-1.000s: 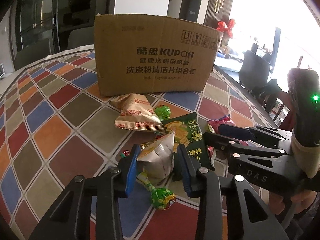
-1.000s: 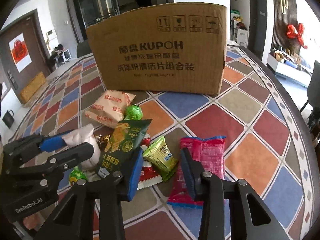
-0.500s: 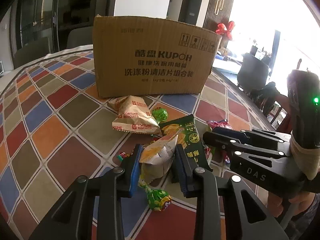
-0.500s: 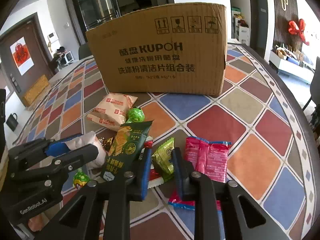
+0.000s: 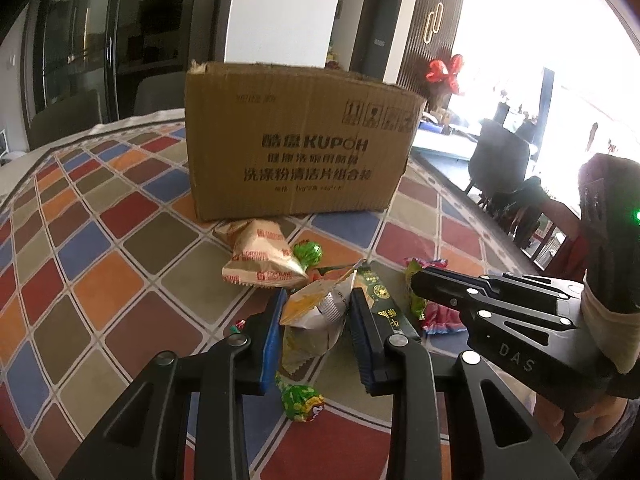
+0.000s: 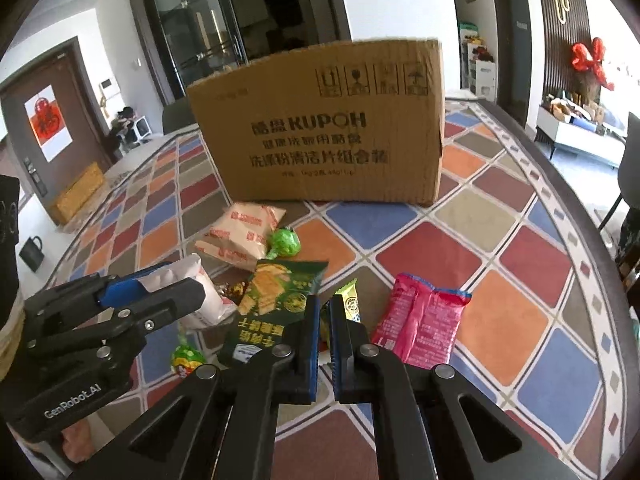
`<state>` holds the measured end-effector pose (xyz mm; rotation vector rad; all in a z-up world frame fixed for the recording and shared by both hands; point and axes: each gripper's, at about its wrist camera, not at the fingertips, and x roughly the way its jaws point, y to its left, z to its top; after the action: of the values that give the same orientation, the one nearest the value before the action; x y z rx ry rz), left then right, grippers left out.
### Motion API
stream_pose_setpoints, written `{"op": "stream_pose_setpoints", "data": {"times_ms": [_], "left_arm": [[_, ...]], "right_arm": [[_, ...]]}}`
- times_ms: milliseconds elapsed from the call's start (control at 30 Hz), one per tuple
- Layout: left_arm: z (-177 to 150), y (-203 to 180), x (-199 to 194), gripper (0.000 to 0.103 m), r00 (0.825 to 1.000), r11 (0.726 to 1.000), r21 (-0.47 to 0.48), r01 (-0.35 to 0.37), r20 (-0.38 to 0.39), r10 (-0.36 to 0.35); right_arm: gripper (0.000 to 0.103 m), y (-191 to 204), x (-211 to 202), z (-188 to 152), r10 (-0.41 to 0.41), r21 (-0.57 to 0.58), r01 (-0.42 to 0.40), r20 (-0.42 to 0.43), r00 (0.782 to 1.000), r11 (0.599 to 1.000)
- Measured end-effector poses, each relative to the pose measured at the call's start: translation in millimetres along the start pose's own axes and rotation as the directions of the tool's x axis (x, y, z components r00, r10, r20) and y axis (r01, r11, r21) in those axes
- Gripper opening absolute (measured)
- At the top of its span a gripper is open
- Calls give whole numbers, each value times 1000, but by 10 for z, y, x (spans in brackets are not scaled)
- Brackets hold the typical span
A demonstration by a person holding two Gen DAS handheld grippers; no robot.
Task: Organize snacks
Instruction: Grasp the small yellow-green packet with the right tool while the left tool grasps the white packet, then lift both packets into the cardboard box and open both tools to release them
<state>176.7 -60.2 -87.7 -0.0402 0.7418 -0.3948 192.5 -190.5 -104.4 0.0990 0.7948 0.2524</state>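
- Left hand-held gripper (image 5: 316, 328): its jaws have just been closing and are now pinching a white-and-yellow snack pouch (image 5: 316, 316) from both sides, low over the counter (image 5: 120, 272).
- Right hand-held gripper (image 6: 325, 344): its jaws have just been closing and are now clamping narrowly on a small yellow-green packet (image 6: 349, 304), squeezed flat between the blue pads.
- Cardboard box (image 6: 324, 128): standing upright at the far side of the checked counter, behind the snacks.
- Loose snacks lying between the box and the two tools: beige biscuit bag (image 6: 240, 236), round green candy (image 6: 285, 242), dark green packet (image 6: 276, 300), pink packet (image 6: 420, 320), green lollipop (image 5: 300, 400).
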Motion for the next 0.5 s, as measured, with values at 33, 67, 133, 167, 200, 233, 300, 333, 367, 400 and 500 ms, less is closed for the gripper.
{"op": "stream_pose_setpoints", "data": {"times_ms": [33, 67, 133, 167, 200, 233, 300, 333, 367, 400, 500], "left_arm": [[21, -12, -34, 31, 1000, 1000, 2, 3, 11, -3], [38, -23, -68, 31, 1000, 1000, 5, 2, 21, -2], [76, -40, -134, 31, 999, 1000, 12, -3, 42, 2], [88, -46, -159, 31, 999, 1000, 13, -3, 49, 3], [106, -54, -187, 31, 998, 1000, 17, -5, 57, 4], [124, -62, -209, 31, 998, 1000, 19, -9, 63, 8], [160, -63, -226, 31, 997, 1000, 17, -13, 70, 12], [180, -58, -233, 31, 997, 1000, 14, -11, 72, 10], [202, -51, -241, 31, 997, 1000, 10, -9, 75, 8], [225, -43, -248, 31, 997, 1000, 7, -7, 79, 7], [306, -24, -256, 31, 996, 1000, 5, -11, 92, 10]], "right_arm": [[6, 18, -40, 14, -1, -5, 1, 10, 1000, 1000], [6, 21, -68, 22, -1, -7, 1, 18, 1000, 1000], [6, 39, -130, 48, 0, -13, 0, 34, 999, 1000], [6, 45, -161, 65, 1, -13, -1, 44, 999, 1000], [6, 52, -188, 80, 4, -12, -4, 51, 999, 1000], [6, 61, -217, 97, 7, -13, -6, 60, 998, 1000], [6, 81, -268, 135, 17, -11, -16, 77, 997, 1000], [6, 85, -281, 150, 19, -11, -18, 84, 996, 1000], [6, 97, -297, 162, 20, -12, -19, 92, 996, 1000], [6, 109, -311, 179, 22, -15, -20, 98, 995, 1000], [6, 144, -363, 236, 28, -19, -26, 120, 992, 999]]}}
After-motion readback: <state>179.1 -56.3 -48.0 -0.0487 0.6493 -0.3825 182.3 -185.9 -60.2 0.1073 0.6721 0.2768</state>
